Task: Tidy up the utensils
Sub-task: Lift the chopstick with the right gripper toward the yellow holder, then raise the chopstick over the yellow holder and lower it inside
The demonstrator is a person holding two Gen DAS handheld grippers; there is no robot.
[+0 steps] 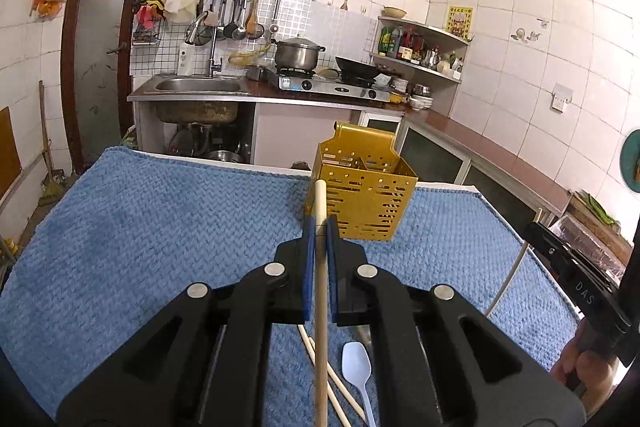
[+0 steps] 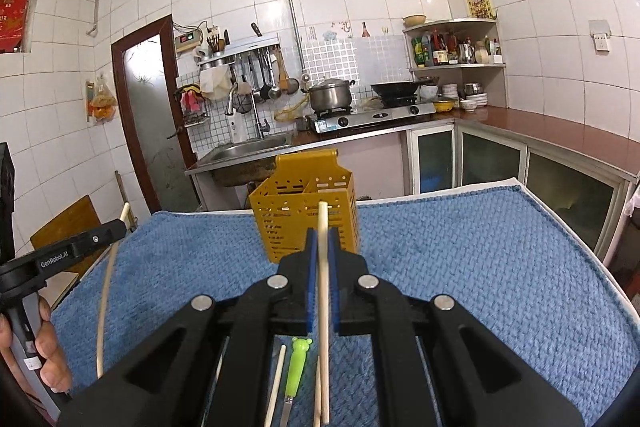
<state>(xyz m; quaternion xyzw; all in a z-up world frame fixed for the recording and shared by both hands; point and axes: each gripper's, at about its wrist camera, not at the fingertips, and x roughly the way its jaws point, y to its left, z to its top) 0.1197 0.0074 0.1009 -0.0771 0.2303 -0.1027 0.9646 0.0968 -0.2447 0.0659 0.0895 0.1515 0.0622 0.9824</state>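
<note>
Above the blue towel (image 1: 160,227), each gripper (image 1: 320,223) (image 2: 323,235) clamps a chopstick (image 1: 320,203) (image 2: 322,223) pointing toward the yellow caddy (image 1: 368,195); rear ends seemingly cut off.

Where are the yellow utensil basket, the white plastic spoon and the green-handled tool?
yellow utensil basket (image 1: 370,205): left wrist view, on its perforated front wall.
white plastic spoon (image 1: 357,361): left wrist view, on its bowl.
green-handled tool (image 2: 297,367): right wrist view, on its handle.
</note>
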